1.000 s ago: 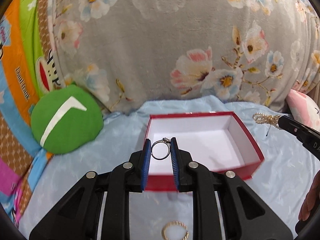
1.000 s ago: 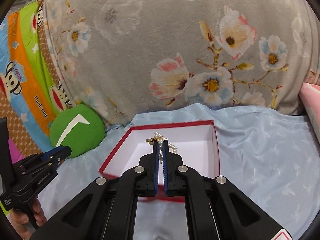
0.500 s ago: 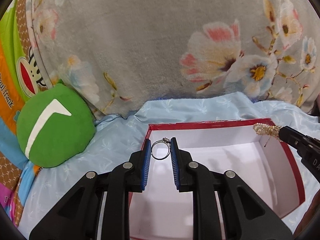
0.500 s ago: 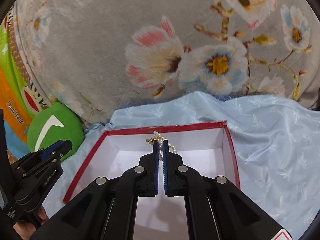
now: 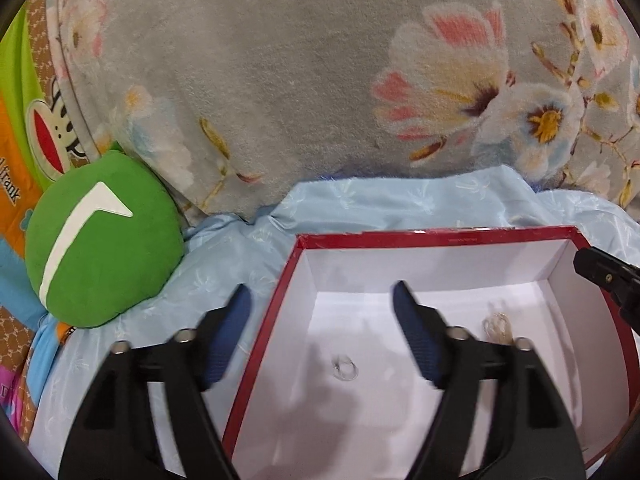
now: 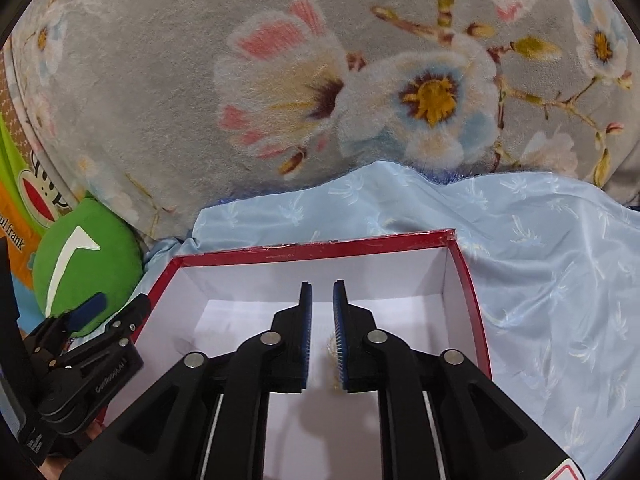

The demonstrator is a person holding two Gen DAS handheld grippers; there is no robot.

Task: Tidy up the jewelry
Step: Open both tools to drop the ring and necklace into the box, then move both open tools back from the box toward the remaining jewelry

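Observation:
A red box with a white inside (image 5: 440,237) (image 6: 320,249) sits on light blue cloth. A silver ring (image 5: 345,367) lies on the box floor, blurred. A pearl bracelet (image 5: 497,324) lies on the floor further right; in the right wrist view it (image 6: 331,350) shows between the fingers. My left gripper (image 5: 322,300) is wide open and empty above the box's left part. My right gripper (image 6: 323,300) is open a little and empty above the box; it shows at the right edge of the left wrist view (image 5: 608,280).
A green round cushion (image 5: 100,240) (image 6: 80,268) lies left of the box. A grey flowered blanket (image 5: 320,80) rises behind it. A bright cartoon-print cloth (image 5: 24,100) is at the far left. Blue cloth (image 6: 560,280) spreads to the right.
Both grippers opened. The ring dropped from the left gripper onto the box floor, and the pearl bracelet dropped from the right gripper into the box. Both cameras moved closer over the box.

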